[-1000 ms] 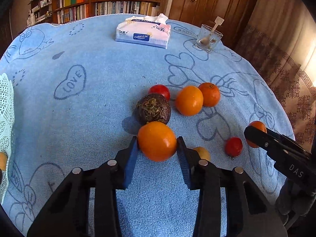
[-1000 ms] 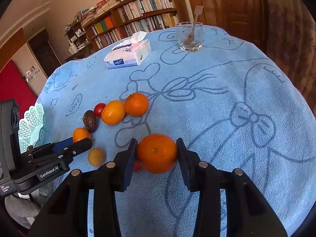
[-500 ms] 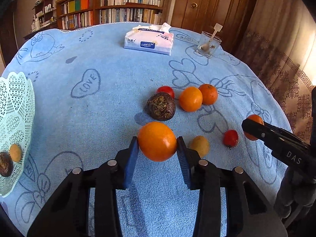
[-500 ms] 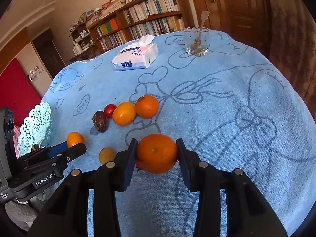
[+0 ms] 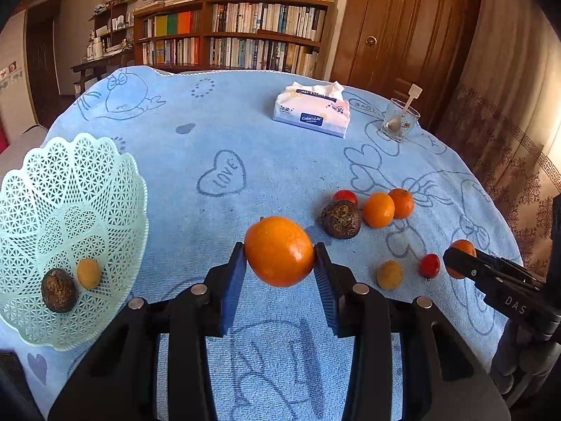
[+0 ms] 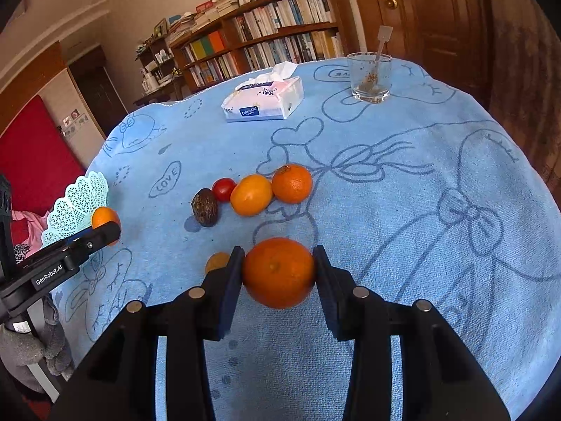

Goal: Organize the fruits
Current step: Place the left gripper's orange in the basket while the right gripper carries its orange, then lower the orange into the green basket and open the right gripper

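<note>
At my far left, a pale green lattice basket [image 5: 105, 189] sits on the blue towel-like cloth [image 5: 266, 147] that covers the round table, holding a dark wrinkled fruit [image 5: 58, 294] and a small yellow fruit [image 5: 88, 273] side by side. My left gripper [image 5: 279, 270] pinches an orange [image 5: 279, 251] between its blue pads, lifted clear of the cloth, just right of the basket. Further right on the cloth lie a dark fruit [image 5: 340, 219], a red tomato [image 5: 345, 197] and two oranges [image 5: 378, 209] in a close cluster, with a yellow fruit [image 5: 389, 274] and another tomato [image 5: 429, 265] nearer me. My right gripper [image 6: 278, 275] clamps a second orange [image 6: 278, 273]. Toward the far edge stand a tissue pack [image 5: 312, 112] and a glass [image 5: 399, 122] with a spoon. Behind are bookshelves [image 5: 245, 38], then a wooden door [image 5: 396, 28] and a patterned curtain [image 5: 508, 112] on the right.
</note>
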{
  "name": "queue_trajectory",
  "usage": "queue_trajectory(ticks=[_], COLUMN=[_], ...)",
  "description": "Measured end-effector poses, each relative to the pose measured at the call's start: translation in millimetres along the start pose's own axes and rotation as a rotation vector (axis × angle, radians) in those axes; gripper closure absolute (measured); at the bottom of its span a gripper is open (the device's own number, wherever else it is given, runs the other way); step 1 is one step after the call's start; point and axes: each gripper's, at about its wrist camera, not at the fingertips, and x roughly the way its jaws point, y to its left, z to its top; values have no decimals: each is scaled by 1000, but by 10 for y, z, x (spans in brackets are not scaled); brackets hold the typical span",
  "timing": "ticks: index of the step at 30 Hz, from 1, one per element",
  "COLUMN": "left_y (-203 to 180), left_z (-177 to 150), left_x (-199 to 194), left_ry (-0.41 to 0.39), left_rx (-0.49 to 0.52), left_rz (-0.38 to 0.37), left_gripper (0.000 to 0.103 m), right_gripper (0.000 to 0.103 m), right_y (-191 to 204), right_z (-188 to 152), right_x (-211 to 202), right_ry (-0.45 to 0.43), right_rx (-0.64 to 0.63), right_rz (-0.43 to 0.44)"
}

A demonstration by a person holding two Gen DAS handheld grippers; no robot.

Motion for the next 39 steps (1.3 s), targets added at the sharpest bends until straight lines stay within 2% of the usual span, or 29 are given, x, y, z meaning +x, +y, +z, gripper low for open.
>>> queue_trajectory(ticks=[18, 20, 21, 22, 30, 33, 39], left_y=[1007, 1109, 1164, 1211, 1420, 1462, 1605], left_z=[122, 135, 140, 144, 128, 106, 70], left_x=[-327, -377, -415, -459, -698, -726, -794], left_ry=[-76, -91, -106, -122, -172, -179, -196], left_rx=[-156, -186, -202, -215, -236, -237, -265], left_rz=[152, 167, 174, 182, 209, 209, 207], left_gripper=[62, 51, 39, 34, 26, 18, 16], right_gripper=[62, 63, 62, 62, 63, 62, 62], right_y=[241, 271, 287, 308, 558, 701, 1075], right_z=[-124, -132, -136, -140, -143, -125, -54], right_x=[-15, -15, -15, -14, 25, 23, 51], right_ry=[20, 22, 23, 24, 37, 38, 43], right_rx=[-25, -26, -27, -28, -60, -88, -155], right_rz=[34, 38, 40, 43, 72, 81, 113])
